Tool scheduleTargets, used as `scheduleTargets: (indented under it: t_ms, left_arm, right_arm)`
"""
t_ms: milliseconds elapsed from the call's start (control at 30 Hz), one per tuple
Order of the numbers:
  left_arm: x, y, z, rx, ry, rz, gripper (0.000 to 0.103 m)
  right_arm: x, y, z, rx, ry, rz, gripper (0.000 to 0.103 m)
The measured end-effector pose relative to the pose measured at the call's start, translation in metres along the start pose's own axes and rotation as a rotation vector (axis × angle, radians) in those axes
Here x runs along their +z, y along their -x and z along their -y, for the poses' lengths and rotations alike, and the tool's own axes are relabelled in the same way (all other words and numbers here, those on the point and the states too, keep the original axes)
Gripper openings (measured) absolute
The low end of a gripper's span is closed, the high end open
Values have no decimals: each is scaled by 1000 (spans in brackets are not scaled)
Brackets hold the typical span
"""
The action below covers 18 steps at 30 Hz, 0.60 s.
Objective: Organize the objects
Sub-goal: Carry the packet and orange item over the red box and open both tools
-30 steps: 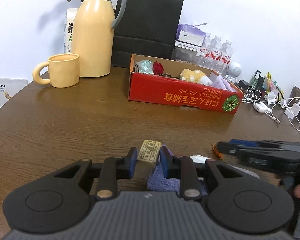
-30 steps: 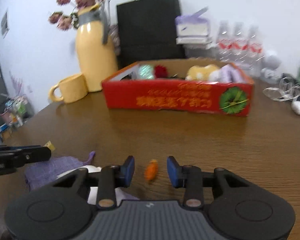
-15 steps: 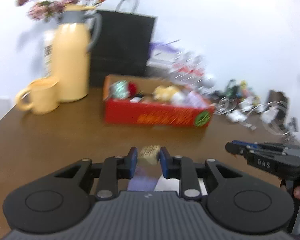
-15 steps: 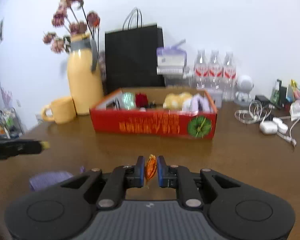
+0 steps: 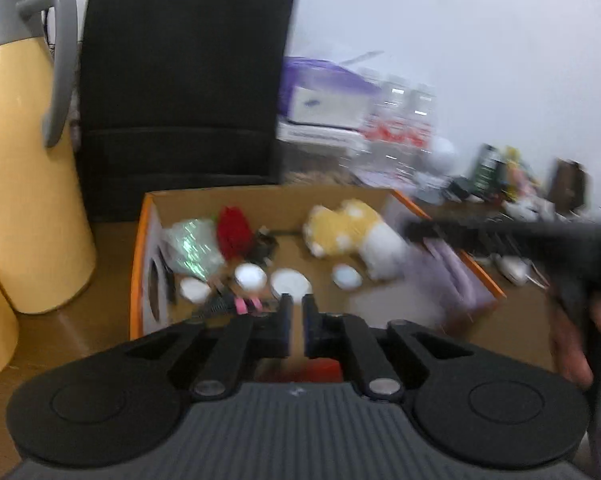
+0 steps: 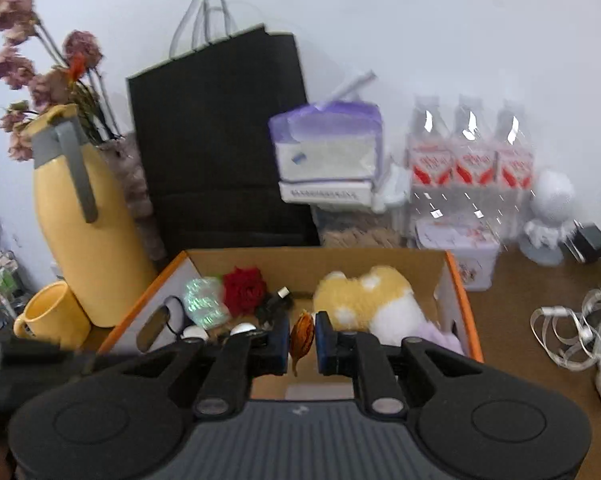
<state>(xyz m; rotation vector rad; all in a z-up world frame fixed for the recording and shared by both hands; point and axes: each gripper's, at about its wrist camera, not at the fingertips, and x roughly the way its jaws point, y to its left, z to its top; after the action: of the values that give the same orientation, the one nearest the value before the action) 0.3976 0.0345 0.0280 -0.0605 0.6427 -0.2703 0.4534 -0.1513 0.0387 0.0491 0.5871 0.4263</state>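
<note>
Since a second ago both hand-held grippers have travelled from the near part of the surface to above the cardboard box [image 6: 456,280]. I note the small tan block that sat between the left fingers is gone from them.

Left hand-held gripper [image 5: 295,322]: jaws nearly together, a narrow gap, nothing visible between them. It hangs over the near end of the box [image 5: 140,248]. Ahead of its tips lie white round caps [image 5: 290,282]; further ahead and left, a red rose [image 5: 232,232] and a green shiny packet [image 5: 192,248]; ahead and right, a yellow-and-white plush toy [image 5: 348,232]. View is motion-blurred.

Right hand-held gripper [image 6: 303,340]: clenched on a small orange object [image 6: 303,334], held upright between the blue pads over the box interior. Plush toy [image 6: 368,300] just ahead and right of the tips; rose [image 6: 244,288] ahead and left.

Beyond the box: black paper bag [image 6: 220,140], yellow thermos jug [image 6: 84,232] far left, yellow mug [image 6: 52,316] beside it, water bottles [image 6: 468,160] to the right.
</note>
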Motion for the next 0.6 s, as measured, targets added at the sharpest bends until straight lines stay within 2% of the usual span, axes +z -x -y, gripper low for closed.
scheduleTargets:
  t_ms: [33,67,100,167,233,333,400,433,467,500,567,600]
  left_arm:
    - [-12,10,0,23,-26,14,23]
    - [-29,23,1,76,-52,21,46]
    - [-41,33,2,104,-75,24,60]
    - [-73,51,10,96,-118,22,65]
    - [-94,56,19,85,-171,-6,64]
    - [-118,52,28,133,-250,-28,62]
    - [-121,41,22,148,-205,-98,55]
    - [-121,39,20,139,-176,-110,54]
    - [-123,39,21,146,-165,-115,48]
    - [-124,42,24,154,-168,-107,30]
    - [-128,44,33,190,-206,-97,30]
    - [-130,46,37,175,-228,-96,29]
  right_arm:
    - [-5,5,0,14,9,16,12]
    - [-10,13,-2,24,18,31,12]
    - [-16,21,-1,35,24,46,12]
    - [-28,38,-2,55,39,57,12]
    - [-37,50,-4,66,46,44,12]
    - [-53,71,-15,63,93,26,12]
    - [-65,88,-21,60,119,23,13]
    - [-69,95,-22,54,125,22,13]
    - [-75,103,-24,42,133,28,13]
    - [-79,110,-25,30,143,32,13]
    - [-86,120,-24,-1,154,36,13]
    - [-88,123,-21,-11,152,36,13]
